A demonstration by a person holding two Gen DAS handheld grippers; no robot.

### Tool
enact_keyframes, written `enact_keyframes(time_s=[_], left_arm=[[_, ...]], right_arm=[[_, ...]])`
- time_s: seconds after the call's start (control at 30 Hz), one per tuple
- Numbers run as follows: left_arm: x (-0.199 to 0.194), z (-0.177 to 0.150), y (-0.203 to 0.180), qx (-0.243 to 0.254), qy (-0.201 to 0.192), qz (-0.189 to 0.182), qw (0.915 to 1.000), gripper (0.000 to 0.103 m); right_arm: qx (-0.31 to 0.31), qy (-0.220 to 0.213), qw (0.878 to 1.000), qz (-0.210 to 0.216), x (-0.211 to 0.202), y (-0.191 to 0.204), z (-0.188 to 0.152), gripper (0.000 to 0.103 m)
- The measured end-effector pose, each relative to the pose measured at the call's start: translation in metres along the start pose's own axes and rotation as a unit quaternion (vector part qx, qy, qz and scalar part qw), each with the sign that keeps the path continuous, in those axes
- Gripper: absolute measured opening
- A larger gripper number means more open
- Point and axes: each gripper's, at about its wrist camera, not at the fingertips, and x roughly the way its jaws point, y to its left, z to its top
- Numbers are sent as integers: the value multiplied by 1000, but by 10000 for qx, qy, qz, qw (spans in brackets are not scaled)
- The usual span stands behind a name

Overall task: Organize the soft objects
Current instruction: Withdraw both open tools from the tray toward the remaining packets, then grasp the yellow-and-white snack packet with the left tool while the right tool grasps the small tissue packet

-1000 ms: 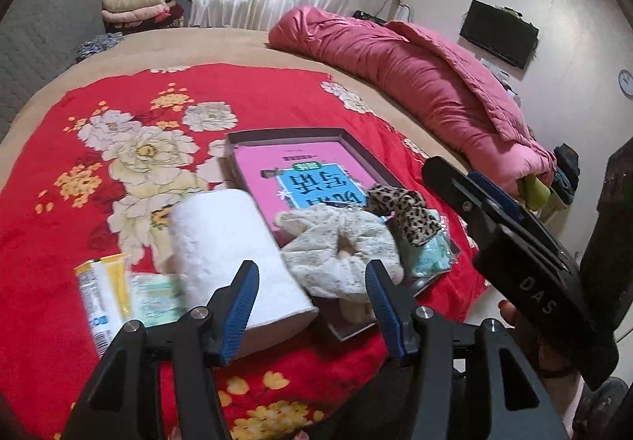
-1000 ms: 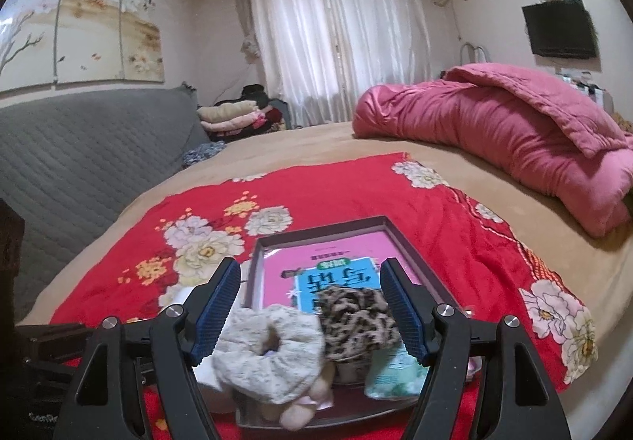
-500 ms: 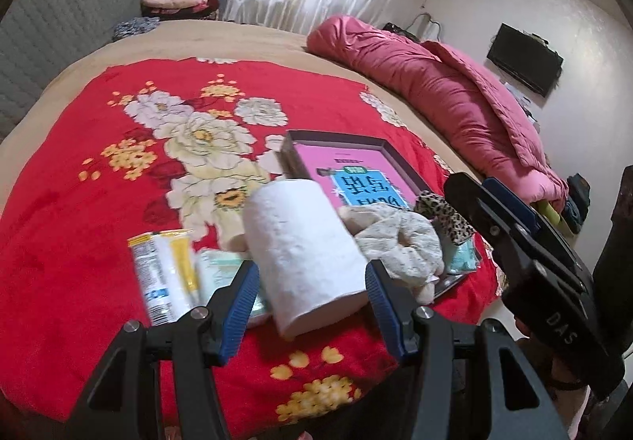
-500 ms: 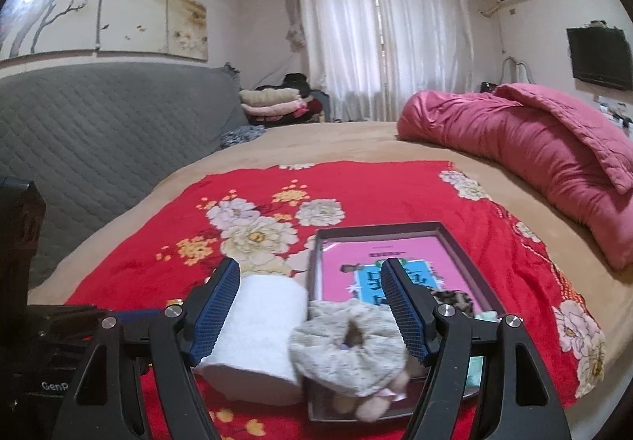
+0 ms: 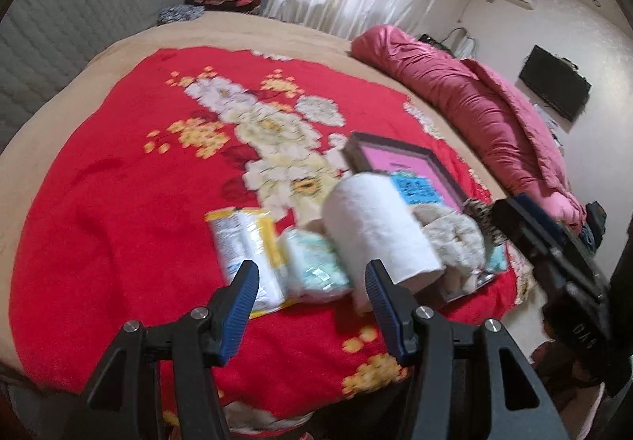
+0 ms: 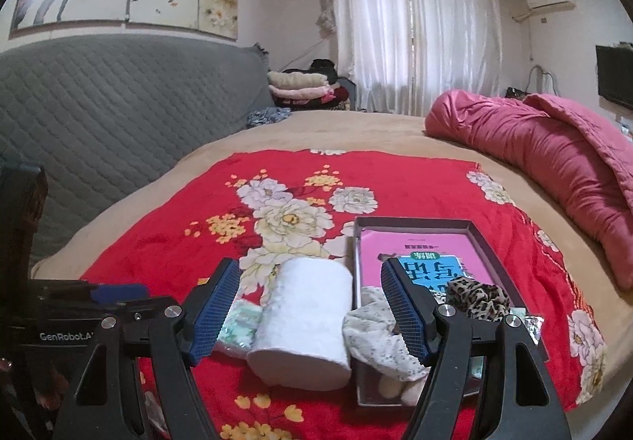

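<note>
Scrunchies point(image 6: 379, 341) already in tray point(image 6: 490, 242), lower right; paper roll point(image 6: 304, 321) and packets point(image 5: 245, 242) left. Both my grippers, left gripper point(image 5: 310, 291) and right gripper point(image 6: 308, 305), released, empty.

Wide bare stretch of red floral blanket point(image 6: 166, 238) left of and beyond the white paper roll point(image 6: 304, 325), open to approach. Near edge crowded: yellow packet point(image 5: 245, 242) and pale tissue pack point(image 5: 316, 266) touching side by side, tissue pack hard against the roll, roll just beside dark tray point(image 6: 490, 242) wall. Tray's near end filled by cream scrunchie point(image 6: 376, 337) and leopard scrunchie point(image 6: 478, 297), far end over pink book point(image 6: 419, 246) free; pink quilt point(image 6: 554, 147) well apart, blocking far right.
</note>
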Motion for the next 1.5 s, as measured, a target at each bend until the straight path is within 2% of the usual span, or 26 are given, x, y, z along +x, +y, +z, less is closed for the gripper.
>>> enact_keyframes(time_s=[0.23,0.47,0.7,0.87,1.1,1.33,1.5], left_arm=[[17,-18,31,-334,391,218,9984,56],[50,-30,51,-706,826,194,9939,56],[80,-31,64,-968,1080,-52,9894,56],[94,-23,73,-1231,961,-446,9867,55],[107,-13,87,-1677,890,-961,9771,52],[125,-6,101,-2185,929,-1499,9598,50],[135,4,100,-2209,898,-1570,9584,50]], right_arm=[[-207,96,9997,106,1,16,-5,75],[-254,177,9994,151,7,18,-10,75],[-121,272,9994,171,15,11,-13,75],[-21,359,9992,164,21,7,-16,75],[-116,437,9988,180,30,12,-18,75],[-779,494,9954,254,38,40,-22,75],[-1548,555,9859,318,43,69,-30,75]])
